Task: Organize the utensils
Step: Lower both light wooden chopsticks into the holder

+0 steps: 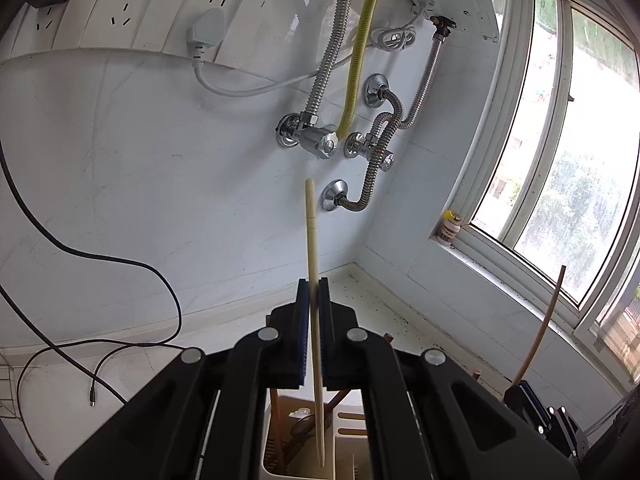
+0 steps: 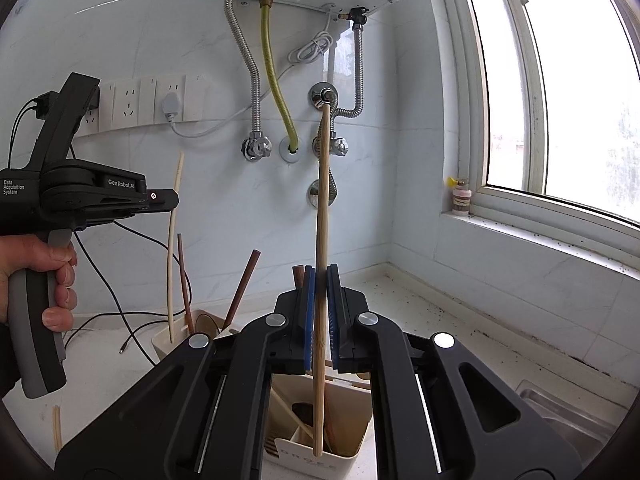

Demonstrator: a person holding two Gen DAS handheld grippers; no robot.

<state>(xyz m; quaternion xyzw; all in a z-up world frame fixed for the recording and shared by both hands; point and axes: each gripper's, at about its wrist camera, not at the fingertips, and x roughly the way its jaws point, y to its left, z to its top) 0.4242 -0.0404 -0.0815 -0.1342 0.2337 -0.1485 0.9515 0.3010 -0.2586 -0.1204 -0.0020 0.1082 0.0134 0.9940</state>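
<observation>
Here, each gripper is clamped on one upright chopstick, left gripper [image 1: 313, 292] on the pale chopstick [image 1: 311, 240], right gripper [image 2: 321, 280] on the wooden chopstick [image 2: 322, 216], tips inside the cream utensil holder [image 2: 344, 456]; lower vertically, then release.

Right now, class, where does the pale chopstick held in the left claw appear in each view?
Left wrist: pale chopstick, centre, upright between the left claw pads.
Right wrist: pale chopstick, left side, crossing the left claw's tip.
Shared landmark: yellow hose on the wall.
</observation>
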